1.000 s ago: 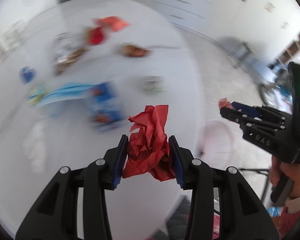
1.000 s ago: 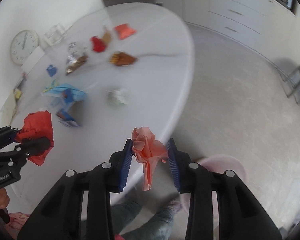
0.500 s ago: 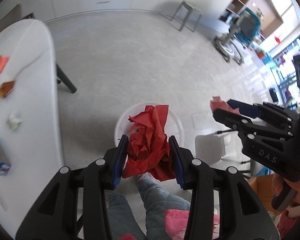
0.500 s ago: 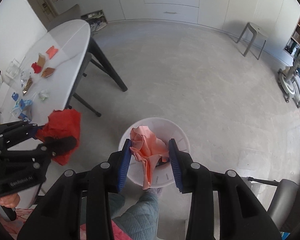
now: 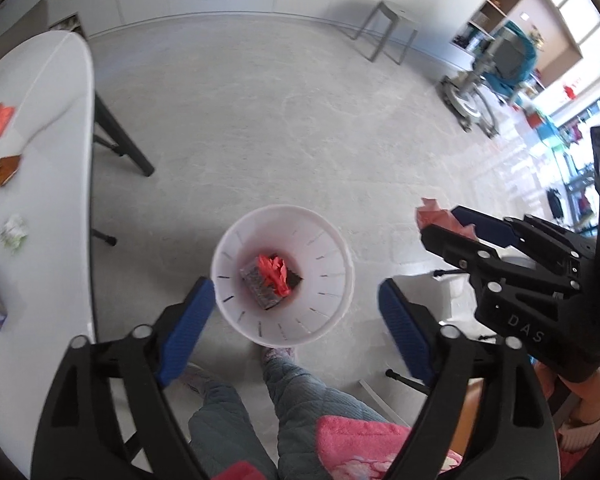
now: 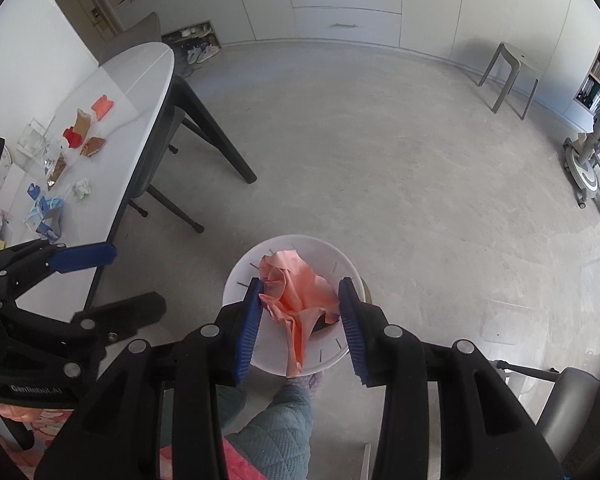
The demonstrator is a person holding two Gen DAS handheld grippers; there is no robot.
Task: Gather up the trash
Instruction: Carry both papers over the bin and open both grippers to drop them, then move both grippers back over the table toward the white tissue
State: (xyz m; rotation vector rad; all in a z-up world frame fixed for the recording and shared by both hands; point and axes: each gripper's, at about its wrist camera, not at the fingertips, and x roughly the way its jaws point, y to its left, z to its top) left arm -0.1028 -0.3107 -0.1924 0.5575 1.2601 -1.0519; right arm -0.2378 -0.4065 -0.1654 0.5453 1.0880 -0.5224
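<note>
Left gripper (image 5: 294,316): fingers just spread wide, empty; red crumpled paper (image 5: 274,274) in the white bin (image 5: 336,280) beyond them.
Right gripper (image 6: 300,328): fingers pinching pink crumpled paper (image 6: 300,300), loosening slightly.

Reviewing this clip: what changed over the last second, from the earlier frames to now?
Both grippers swung from over the white table to above the round white plastic bin on the floor. The left gripper has just opened its fingers and let go of the crumpled red paper, which now lies in the bin. The right gripper has opened only slightly, and the crumpled salmon-pink paper stays between its fingers. The table litter is unchanged.
</note>
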